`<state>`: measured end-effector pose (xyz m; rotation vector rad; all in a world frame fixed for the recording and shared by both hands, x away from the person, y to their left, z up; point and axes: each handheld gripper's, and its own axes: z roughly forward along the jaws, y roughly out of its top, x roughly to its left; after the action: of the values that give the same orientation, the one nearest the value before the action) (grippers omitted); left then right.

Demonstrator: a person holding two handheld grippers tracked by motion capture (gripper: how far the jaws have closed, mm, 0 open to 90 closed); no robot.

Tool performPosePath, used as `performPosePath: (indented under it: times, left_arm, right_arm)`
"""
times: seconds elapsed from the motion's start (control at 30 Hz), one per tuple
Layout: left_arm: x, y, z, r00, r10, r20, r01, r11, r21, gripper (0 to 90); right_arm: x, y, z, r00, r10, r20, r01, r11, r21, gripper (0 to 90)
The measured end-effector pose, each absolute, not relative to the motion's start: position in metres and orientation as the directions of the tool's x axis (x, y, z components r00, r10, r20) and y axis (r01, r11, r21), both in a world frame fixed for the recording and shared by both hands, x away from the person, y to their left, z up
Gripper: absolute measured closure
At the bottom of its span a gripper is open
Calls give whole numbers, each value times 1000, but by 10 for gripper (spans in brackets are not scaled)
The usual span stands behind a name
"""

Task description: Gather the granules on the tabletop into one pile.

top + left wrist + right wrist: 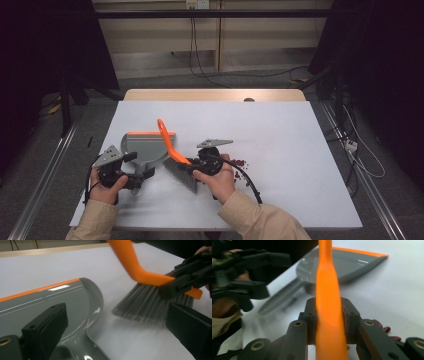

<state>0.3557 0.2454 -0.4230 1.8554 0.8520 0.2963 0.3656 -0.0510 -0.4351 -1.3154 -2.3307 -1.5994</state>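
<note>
On a smooth white table (280, 130) in a dark room, the right gripper (192, 164) clamps the orange-handled brush (170, 145), while the left gripper (137, 172) gapes beside the glossy grey dustpan (145, 147).

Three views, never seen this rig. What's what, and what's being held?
No robot arm here: a person holds a two-jaw gripper in each hand. The high view looks down on the white table from above. The other two pictures come from cameras riding on each gripper, looking along its black jaws. The right gripper is shut on the orange handle of a brush, whose grey bristles meet the table. The left gripper is at the handle end of a grey dustpan; its jaws stand apart. Small dark red bits lie beside the right hand.
</note>
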Motion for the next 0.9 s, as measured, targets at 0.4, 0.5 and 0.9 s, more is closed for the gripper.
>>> performPosePath:
  times: [0.4,0.5,0.9]
  left_arm:
    - [355,246,-422,717,675,-173,420,-220,881,40]
    - [355,246,-423,717,675,-173,419,-220,881,40]
    - [355,244,-423,719,675,-168,419,-228,879,40]
  right_arm:
    - [376,-63,-440,-566,723,395,672,128,730,707]
    - [376,-67,-440,-556,735,388,673,124,730,707]
    - [374,-91,-442,-505,764,402,692,79,718,703]
